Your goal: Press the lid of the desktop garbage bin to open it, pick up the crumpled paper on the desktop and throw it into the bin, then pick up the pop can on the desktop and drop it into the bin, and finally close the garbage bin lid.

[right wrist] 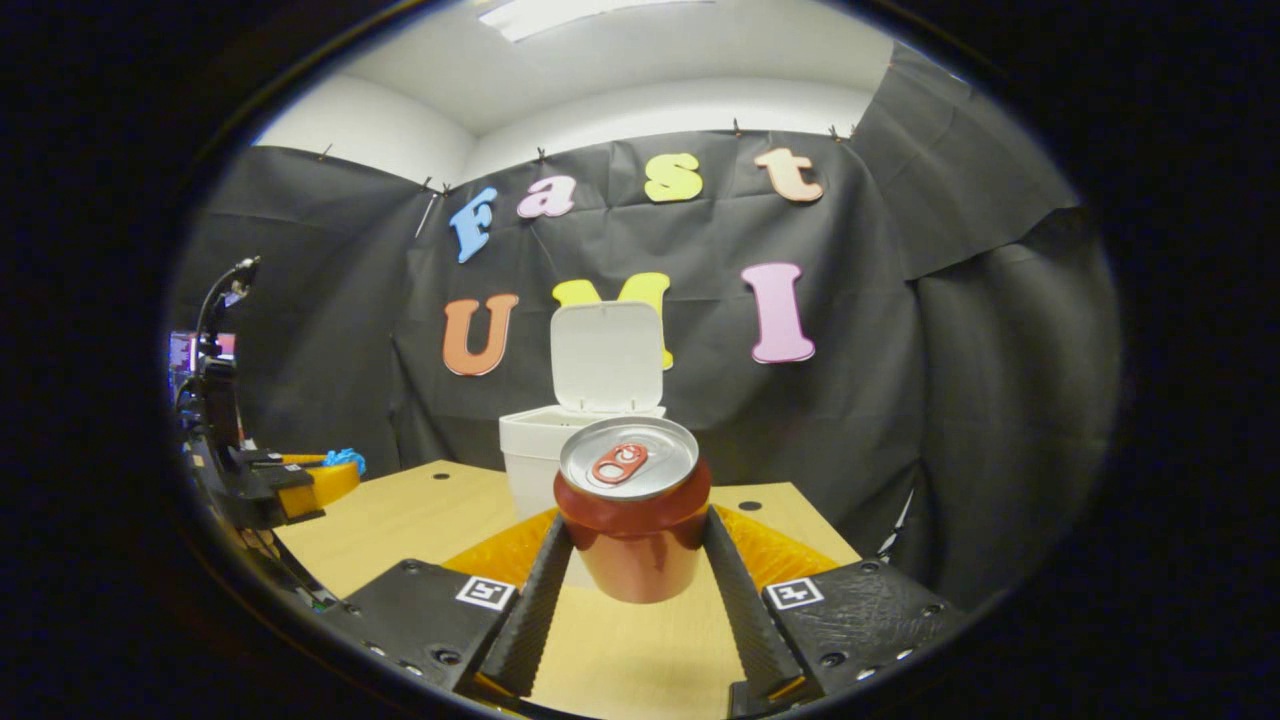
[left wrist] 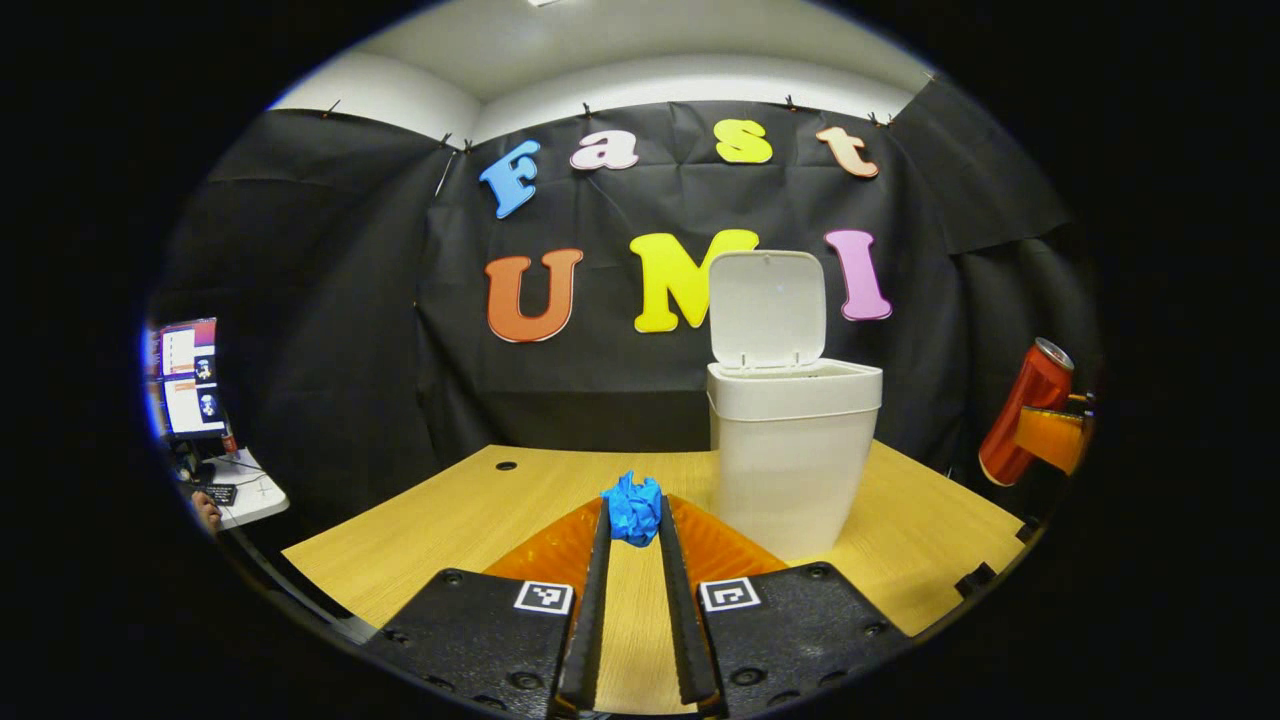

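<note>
The bin (left wrist: 793, 455) stands on the wooden surface (left wrist: 450, 520) with its lid (left wrist: 767, 308) already swung upright, so the mouth is free to take whatever comes from above. The left tongs (left wrist: 634, 515) are closed on the blue crumpled paper (left wrist: 634, 507), pinched at the very tips and lifted a little off the surface, just left of the bin and in front of it; held that far out, the wad should fall cleanly once the tips are over the rim. The right tongs (right wrist: 635, 545) clamp the red can (right wrist: 632, 510) from both sides, upright with its pull-tab on top, in front of the bin and clear of the surface; from the left gripper view the can (left wrist: 1028, 410) hangs well off to the bin's right and looks tilted. My guess is the can is being kept ready while the paper goes first. The raised lid stands along the bin's back edge, so a drop wants to come from the front or side. Far to the bin's left a monitor (left wrist: 188, 377) glows on a small side table (left wrist: 250, 490), well out of the way.
</note>
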A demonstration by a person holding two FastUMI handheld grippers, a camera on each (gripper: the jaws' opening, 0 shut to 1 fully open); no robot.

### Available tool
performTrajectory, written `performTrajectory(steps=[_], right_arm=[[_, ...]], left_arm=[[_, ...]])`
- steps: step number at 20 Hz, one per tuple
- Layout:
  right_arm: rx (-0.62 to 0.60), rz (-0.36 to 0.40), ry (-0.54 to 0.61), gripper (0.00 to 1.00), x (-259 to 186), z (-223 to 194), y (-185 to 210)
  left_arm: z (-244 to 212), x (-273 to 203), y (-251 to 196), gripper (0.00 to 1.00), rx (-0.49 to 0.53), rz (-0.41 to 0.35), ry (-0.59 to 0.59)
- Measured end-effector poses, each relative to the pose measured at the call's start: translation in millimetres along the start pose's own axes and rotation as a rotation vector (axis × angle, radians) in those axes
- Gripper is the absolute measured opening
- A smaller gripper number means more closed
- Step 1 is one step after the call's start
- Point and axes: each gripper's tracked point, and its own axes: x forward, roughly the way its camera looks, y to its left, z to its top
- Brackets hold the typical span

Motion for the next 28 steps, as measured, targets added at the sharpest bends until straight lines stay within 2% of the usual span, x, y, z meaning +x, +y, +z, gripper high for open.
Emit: performTrajectory(steps=[3, 6, 11, 13, 14, 15, 16, 19, 20, 21, 24, 25, 26, 27, 28], right_arm=[[0.010, 0.006, -0.011, 0.76, -2, 4, -2], [0.005, -0.014, -0.016, 0.76, -2, 5, -9], [-0.019, -0.045, -0.032, 0.76, -3, 9, -22], [-0.020, -0.055, -0.034, 0.76, -5, 10, -28], [-0.019, -0.058, -0.034, 0.76, -7, 11, -31], [-0.013, -0.067, -0.033, 0.76, -7, 12, -34], [-0.008, -0.074, -0.033, 0.76, -6, 12, -38], [-0.008, -0.085, -0.038, 0.76, -8, 14, -44], [-0.009, -0.085, -0.037, 0.76, -7, 14, -44], [-0.005, -0.086, -0.036, 0.76, -7, 13, -45], [-0.001, -0.085, -0.020, 0.76, -3, 7, -46], [-0.003, -0.087, -0.017, 0.76, -2, 6, -46], [-0.005, -0.089, -0.016, 0.76, -2, 6, -46], [-0.008, -0.088, -0.018, 0.76, -1, 6, -46], [-0.011, -0.087, -0.020, 0.76, -1, 6, -45]], left_arm=[[11, 9, -22, 0.32, 0.024, -0.044, -0.009], [27, 24, -30, 0.32, 0.043, -0.036, -0.031], [45, 51, -56, 0.33, 0.003, -0.088, -0.019], [62, 63, -56, 0.33, -0.012, -0.077, -0.042], [71, 68, -56, 0.30, -0.012, -0.068, -0.055], [79, 74, -58, 0.33, -0.012, -0.070, -0.064], [91, 84, -65, 0.33, -0.013, -0.092, -0.074], [117, 111, -67, 0.34, -0.018, -0.088, -0.095], [125, 122, -73, 0.40, -0.017, -0.104, -0.112], [129, 134, -81, 0.35, -0.006, -0.124, -0.122], [129, 165, -110, 0.36, 0.010, -0.214, -0.136], [126, 177, -111, 0.36, 0.005, -0.208, -0.135], [123, 187, -113, 0.42, 0.001, -0.200, -0.128], [119, 196, -119, 0.42, -0.010, -0.209, -0.127], [118, 203, -125, 0.38, -0.027, -0.218, -0.131]])
